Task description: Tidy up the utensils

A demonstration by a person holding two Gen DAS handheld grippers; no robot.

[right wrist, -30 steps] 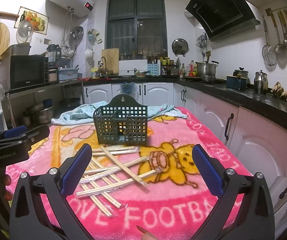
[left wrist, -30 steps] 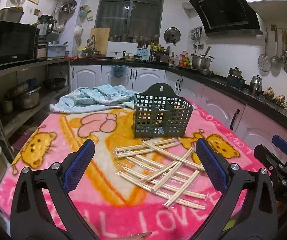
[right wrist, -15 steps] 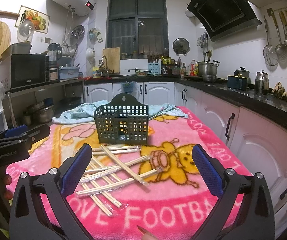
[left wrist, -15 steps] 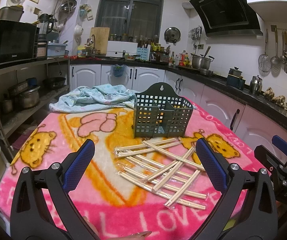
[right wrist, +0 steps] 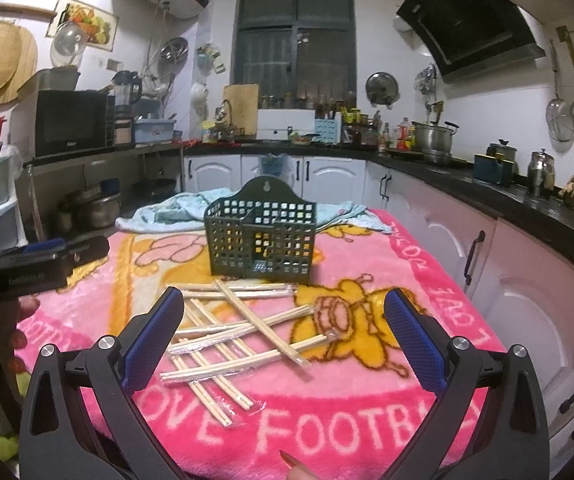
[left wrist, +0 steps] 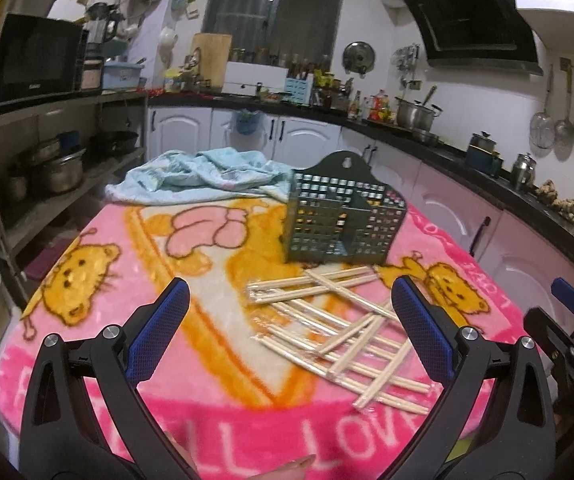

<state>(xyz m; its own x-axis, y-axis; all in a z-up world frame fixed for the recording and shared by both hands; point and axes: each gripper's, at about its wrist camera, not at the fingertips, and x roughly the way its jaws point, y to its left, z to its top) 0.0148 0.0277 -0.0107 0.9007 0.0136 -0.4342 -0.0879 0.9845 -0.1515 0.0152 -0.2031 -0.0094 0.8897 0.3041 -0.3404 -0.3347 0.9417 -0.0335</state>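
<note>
Both grippers, the left gripper [left wrist: 287, 332] and the right gripper [right wrist: 283, 334], have their fingers wide apart and hold nothing. The chopsticks [right wrist: 231, 332] lie in a messy pile on the pink blanket [right wrist: 367, 420], just in front of the green basket [right wrist: 261, 240].

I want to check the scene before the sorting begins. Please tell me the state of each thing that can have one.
Left gripper: jaws open, holding nothing.
Right gripper: jaws open, holding nothing.
Chopsticks: loose crossed pile lying flat on the blanket, some in clear wrappers.
Utensil basket: upright behind the pile, no chopsticks seen inside.
Towel: crumpled behind the basket.
Blanket: spread over the table.
</note>
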